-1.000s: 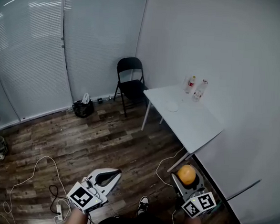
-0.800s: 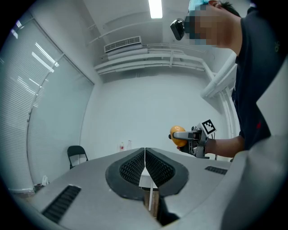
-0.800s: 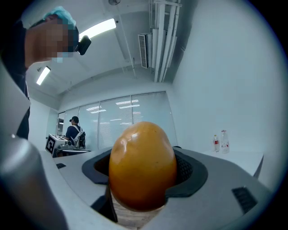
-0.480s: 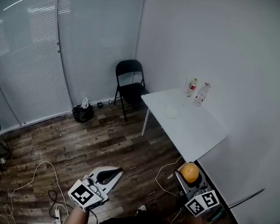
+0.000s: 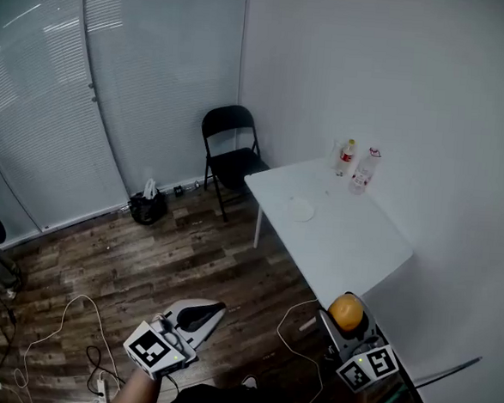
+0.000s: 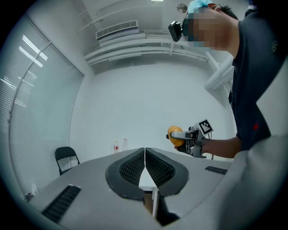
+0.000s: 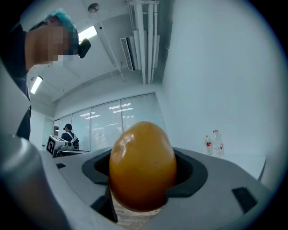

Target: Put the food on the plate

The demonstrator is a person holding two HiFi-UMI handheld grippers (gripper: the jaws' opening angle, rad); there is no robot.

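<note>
My right gripper is shut on an orange fruit, held low at the right, just short of the near end of the white table. In the right gripper view the orange fruit fills the space between the jaws. A small white plate lies on the table's far half. My left gripper hangs over the wooden floor at the lower left, shut with nothing in it; in the left gripper view its pads meet, and the right gripper with the fruit shows beyond.
Two bottles stand at the table's far end by the wall. A black folding chair is beyond the table, a dark bag by the blinds, and white cables trail across the floor.
The view has shifted toward the table, which now sits closer and more central. Both grippers keep their hold and stance; the right one with the fruit is nearer the table's near end.
</note>
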